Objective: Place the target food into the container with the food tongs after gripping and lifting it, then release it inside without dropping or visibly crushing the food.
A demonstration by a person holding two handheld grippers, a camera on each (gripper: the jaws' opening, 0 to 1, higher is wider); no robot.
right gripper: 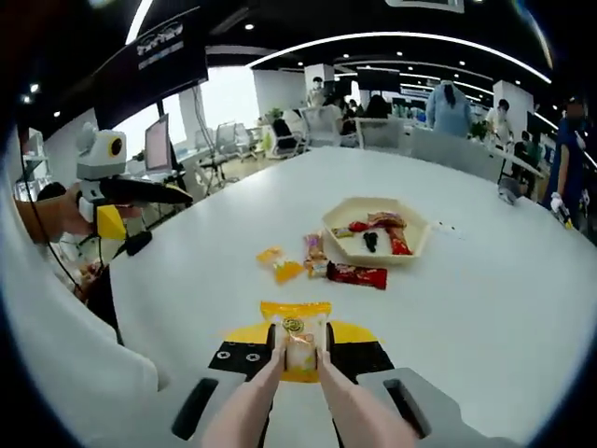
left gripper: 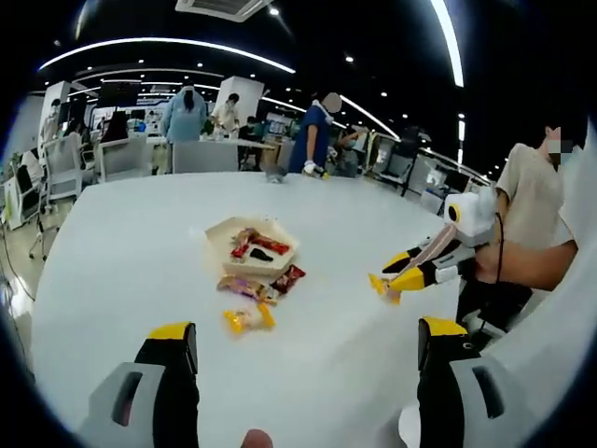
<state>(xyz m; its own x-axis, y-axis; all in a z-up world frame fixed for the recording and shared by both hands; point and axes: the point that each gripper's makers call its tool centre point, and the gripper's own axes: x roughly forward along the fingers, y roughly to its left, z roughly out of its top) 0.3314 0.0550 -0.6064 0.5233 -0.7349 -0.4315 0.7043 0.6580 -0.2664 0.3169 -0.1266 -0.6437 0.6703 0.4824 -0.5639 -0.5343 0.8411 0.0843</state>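
Note:
My right gripper [right gripper: 300, 347] is shut on pink food tongs [right gripper: 252, 397], whose tips pinch a yellow snack packet [right gripper: 297, 329] just above the white table. In the left gripper view, the right gripper [left gripper: 408, 269] comes in from the right with the yellow packet [left gripper: 381, 285] at its front. A beige hexagonal tray [right gripper: 373, 259] holding red packets and a dark item sits ahead of it. The tray [left gripper: 216, 233] lies mid-table, in front of my left gripper [left gripper: 308, 331], which is open with nothing between its fingers. A hand holds the left gripper [right gripper: 140, 193] up at the far left.
Three loose packets lie beside the tray: a red one [right gripper: 357, 274], a purple-orange one [right gripper: 314, 252] and an orange one [right gripper: 280, 264]. The big white table [left gripper: 140, 280] is round-edged. Chairs, desks and several people stand beyond its far side.

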